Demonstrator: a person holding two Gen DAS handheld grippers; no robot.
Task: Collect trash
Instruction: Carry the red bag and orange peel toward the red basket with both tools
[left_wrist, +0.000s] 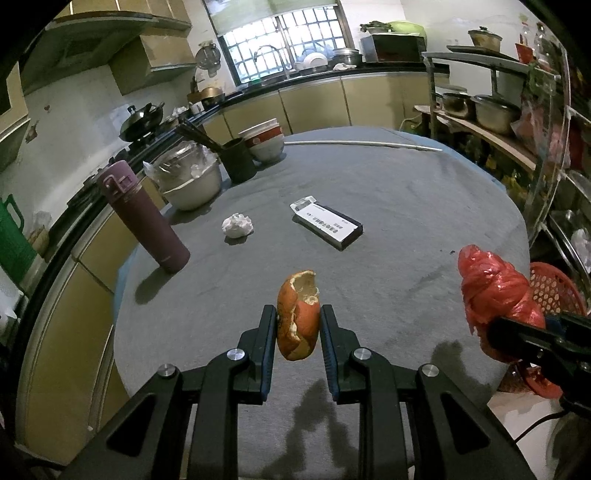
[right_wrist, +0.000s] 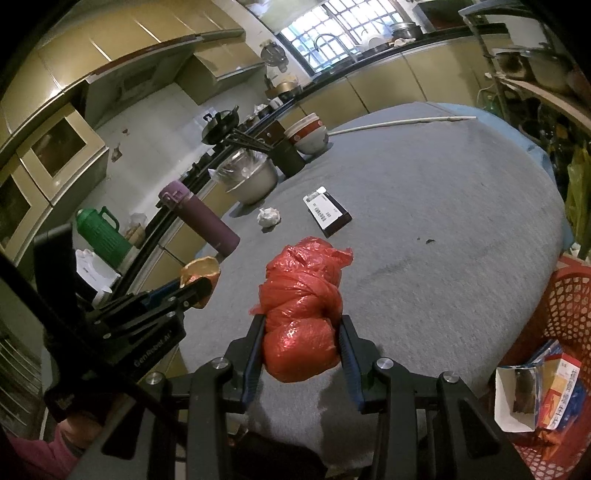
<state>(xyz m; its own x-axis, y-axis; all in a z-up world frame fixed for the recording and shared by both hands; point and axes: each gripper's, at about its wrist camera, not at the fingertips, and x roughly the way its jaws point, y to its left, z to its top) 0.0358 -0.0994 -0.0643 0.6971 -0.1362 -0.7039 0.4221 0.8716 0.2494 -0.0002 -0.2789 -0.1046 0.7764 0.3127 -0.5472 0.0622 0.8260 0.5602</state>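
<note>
My left gripper (left_wrist: 298, 318) is shut on an orange peel (left_wrist: 297, 315) and holds it above the grey table (left_wrist: 406, 221); the peel also shows in the right wrist view (right_wrist: 199, 273). My right gripper (right_wrist: 303, 325) is shut on a knotted red plastic bag (right_wrist: 301, 317), lifted over the table's near right side; the bag also shows in the left wrist view (left_wrist: 491, 295). A crumpled white tissue (left_wrist: 237, 225) and a dark box with a white label (left_wrist: 327, 221) lie on the table further off. A red perforated basket (right_wrist: 565, 306) with cartons inside stands beside the table at right.
A purple flask (left_wrist: 144, 218), a covered metal bowl (left_wrist: 188, 177), a dark chopstick holder (left_wrist: 238, 160) and stacked bowls (left_wrist: 266, 140) stand along the table's left and far side. A white rod (left_wrist: 369, 144) lies at the far edge. Shelves with pots (left_wrist: 491, 110) stand right.
</note>
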